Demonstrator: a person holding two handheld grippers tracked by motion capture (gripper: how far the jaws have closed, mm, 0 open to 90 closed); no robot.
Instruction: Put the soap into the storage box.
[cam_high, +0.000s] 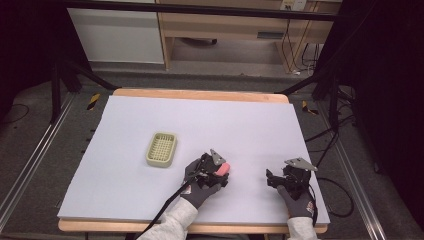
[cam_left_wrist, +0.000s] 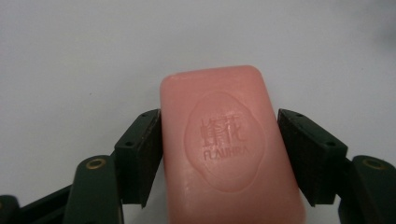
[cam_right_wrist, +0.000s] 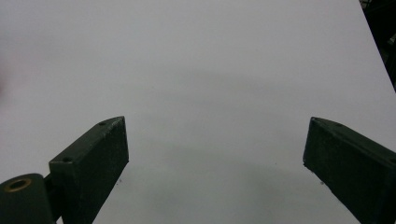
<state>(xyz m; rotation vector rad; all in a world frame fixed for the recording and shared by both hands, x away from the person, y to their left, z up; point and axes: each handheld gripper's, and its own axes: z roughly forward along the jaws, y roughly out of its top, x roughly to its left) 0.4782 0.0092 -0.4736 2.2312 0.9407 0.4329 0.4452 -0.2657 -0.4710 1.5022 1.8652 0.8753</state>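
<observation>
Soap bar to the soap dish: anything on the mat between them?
Nothing visible. The soap bar sits between the left gripper jaws, and the bare mat runs from there to the soap dish, up and to its left in the high view.

Pink soap bar (cam_left_wrist: 229, 149) with embossed oval logo, black jaws either side. Pale green soap dish (cam_high: 161, 149), gridded inside. Lavender-white table sheet (cam_high: 150, 115), tan wood edge. Grey gloves, white sleeves.

grey floor (cam_high: 45, 130), wooden desk (cam_high: 225, 25), black frame (cam_high: 200, 9), dim edges
</observation>
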